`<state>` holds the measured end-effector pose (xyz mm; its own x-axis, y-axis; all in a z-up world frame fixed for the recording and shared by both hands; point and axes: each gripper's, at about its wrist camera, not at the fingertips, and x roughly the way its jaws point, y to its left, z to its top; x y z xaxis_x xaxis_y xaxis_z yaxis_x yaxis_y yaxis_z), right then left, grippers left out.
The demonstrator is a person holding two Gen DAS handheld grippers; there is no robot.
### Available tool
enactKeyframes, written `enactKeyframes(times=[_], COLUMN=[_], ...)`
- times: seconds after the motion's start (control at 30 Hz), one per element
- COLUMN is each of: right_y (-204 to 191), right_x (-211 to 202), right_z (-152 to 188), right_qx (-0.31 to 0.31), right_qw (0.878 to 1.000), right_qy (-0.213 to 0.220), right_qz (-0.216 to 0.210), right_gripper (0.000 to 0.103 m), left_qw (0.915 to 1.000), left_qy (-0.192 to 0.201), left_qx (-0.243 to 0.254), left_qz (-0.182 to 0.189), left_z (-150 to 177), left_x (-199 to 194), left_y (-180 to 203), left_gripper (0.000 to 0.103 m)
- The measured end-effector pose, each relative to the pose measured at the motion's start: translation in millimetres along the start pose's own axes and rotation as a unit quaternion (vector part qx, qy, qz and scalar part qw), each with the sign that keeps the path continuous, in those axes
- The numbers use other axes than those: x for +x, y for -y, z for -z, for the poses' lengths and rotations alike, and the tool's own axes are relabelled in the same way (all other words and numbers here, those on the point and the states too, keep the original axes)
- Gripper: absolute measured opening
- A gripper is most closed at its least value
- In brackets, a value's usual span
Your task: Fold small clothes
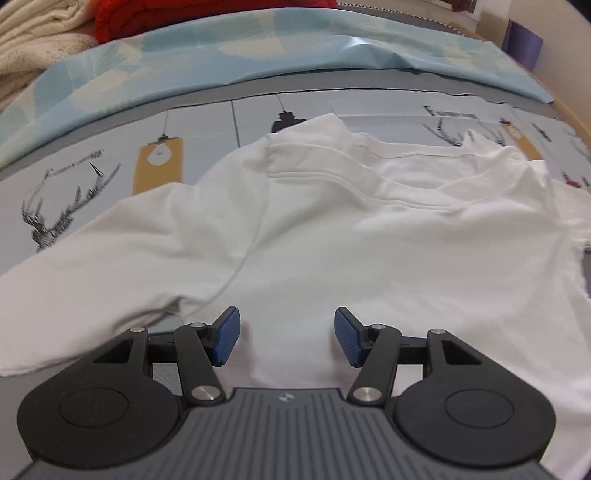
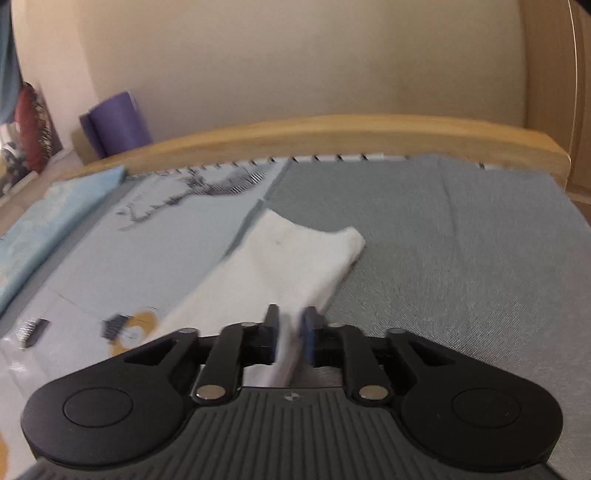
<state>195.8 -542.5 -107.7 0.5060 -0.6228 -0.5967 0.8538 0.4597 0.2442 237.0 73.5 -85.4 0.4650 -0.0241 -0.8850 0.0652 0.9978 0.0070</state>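
A small white T-shirt lies spread on the printed bed cover, collar toward the far side, one sleeve reaching to the left. My left gripper is open just above the shirt's body, its blue pads apart with cloth below them. In the right wrist view, my right gripper is shut on a fold of the white shirt, whose sleeve stretches away over the bed. That view is blurred by motion.
A light blue patterned sheet lies across the far side, with cream and red knitwear behind it. A wooden bed frame borders the grey mattress cover. A purple roll stands by the wall.
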Motion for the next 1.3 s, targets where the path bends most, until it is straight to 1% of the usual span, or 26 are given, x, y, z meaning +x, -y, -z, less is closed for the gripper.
enactKeyframes(times=[0.1,0.13,0.17,0.23,0.27,0.3,0.4,0.47,0.53,0.57,0.6,0.63,0.67,0.73,0.77,0.83,0.87,0.9,0.93,1.0,1.07,1.1,1.13,1.2,1.23,1.3], right_y=[-19.8,-27.6,-32.9,-43.0,-47.7,-50.7,-52.8,-46.8,-36.4,-27.9,-18.8,-10.5,-0.1,19.9,30.9,54.9,60.3,60.3,60.2,58.2,53.7,52.9,52.7,58.3,58.0,59.2], right_x=[-31.5,-41.3,-55.4,-86.3,-105.1,-122.4,-182.2,-222.4,-260.8,-279.8,-297.1,-312.1,-327.0,-352.8,-356.5,-356.1,-351.6,-345.1,-340.9,-333.9,-324.4,-319.4,-313.9,-311.4,-308.8,-305.0], right_z=[-2.8,-3.8,-3.7,-4.0,-3.6,-3.6,-3.8,-2.4,0.9,4.8,9.9,15.2,21.7,37.0,45.9,67.8,79.0,88.0,95.4,109.8,123.1,129.6,134.6,146.2,149.7,159.2], right_qx=[-0.026,-0.038,-0.045,-0.066,-0.082,-0.094,-0.132,-0.16,-0.184,-0.196,-0.211,-0.225,-0.236,-0.25,-0.256,-0.264,-0.284,-0.308,-0.325,-0.357,-0.396,-0.405,-0.407,-0.403,-0.404,-0.412], right_qw=[0.999,0.997,0.995,0.99,0.985,0.98,0.96,0.943,0.929,0.922,0.914,0.905,0.898,0.89,0.888,0.888,0.887,0.884,0.878,0.867,0.852,0.847,0.844,0.839,0.838,0.834], right_qy=[0.001,-0.002,-0.008,-0.02,-0.029,-0.037,-0.063,-0.08,-0.085,-0.086,-0.086,-0.087,-0.086,-0.092,-0.101,-0.126,-0.145,-0.166,-0.179,-0.186,-0.2,-0.212,-0.228,-0.257,-0.266,-0.273], right_qz=[-0.046,-0.063,-0.085,-0.126,-0.15,-0.172,-0.24,-0.28,-0.31,-0.322,-0.337,-0.35,-0.361,-0.369,-0.369,-0.355,-0.334,-0.309,-0.303,-0.294,-0.278,-0.271,-0.264,-0.258,-0.254,-0.247], right_gripper=[0.029,0.029,0.029,0.029,0.029,0.029,0.029,0.029,0.029,0.026,0.017,0.013,0.013,0.013,0.013,0.014,0.014,0.017,0.017,0.021,0.027,0.028,0.028,0.031,0.032,0.037], left_qw=[0.9997,0.9996,0.9993,0.9959,0.9941,0.9942,0.9967,0.9978,0.9992,0.9995,0.9996,0.9993,0.9989,0.998,0.9976,0.9966,0.997,0.9985,0.999,0.9988,0.9986,0.9976,0.9962,0.9919,0.9903,0.9905], left_qy=[-0.013,-0.022,-0.037,-0.088,-0.104,-0.102,-0.071,-0.047,-0.017,-0.003,0.015,0.03,0.044,0.063,0.069,0.081,0.076,0.049,0.012,0.006,0.001,-0.008,-0.019,-0.041,-0.049,-0.061], left_qx=[-0.003,-0.002,-0.002,-0.002,-0.006,-0.011,-0.039,-0.046,-0.036,-0.032,-0.025,-0.019,-0.014,-0.007,-0.005,-0.01,-0.014,-0.022,-0.036,-0.048,-0.05,-0.063,-0.081,-0.12,-0.13,-0.123], left_qz=[0.019,0.016,0.008,-0.019,-0.031,-0.034,0.009,0.009,0.0,0.001,0.005,0.009,0.01,0.004,-0.001,-0.011,-0.011,-0.013,-0.022,-0.012,-0.019,-0.025,-0.026,-0.009,-0.001,-0.005], left_z=[9.9,15.1,20.4,34.4,40.1,44.2,50.5,53.9,63.3,70.9,83.4,95.2,108.1,140.8,157.4,192.9,209.6,221.7,227.9,231.7,231.4,232.7,233.7,237.7,240.2,243.8], left_x=[0.2,1.9,4.7,10.8,9.3,2.7,-33.9,-65.0,-101.9,-119.3,-138.6,-153.6,-167.5,-187.0,-191.5,-188.9,-182.4,-170.7,-159.2,-151.7,-144.8,-140.0,-137.7,-130.6,-127.3,-121.8], left_y=[-0.7,-1.9,-2.9,-3.5,-2.1,0.2,7.3,12.1,17.6,20.0,23.1,26.7,30.9,34.9,35.8,35.8,33.3,31.9,29.5,22.7,15.2,8.7,2.6,-9.3,-12.8,-12.1], left_gripper=[0.063,0.063,0.063,0.062,0.058,0.058,0.057,0.057,0.057,0.057,0.057,0.057,0.057,0.057,0.055,0.053,0.05,0.043,0.038,0.038,0.038,0.038,0.038,0.038,0.038,0.038])
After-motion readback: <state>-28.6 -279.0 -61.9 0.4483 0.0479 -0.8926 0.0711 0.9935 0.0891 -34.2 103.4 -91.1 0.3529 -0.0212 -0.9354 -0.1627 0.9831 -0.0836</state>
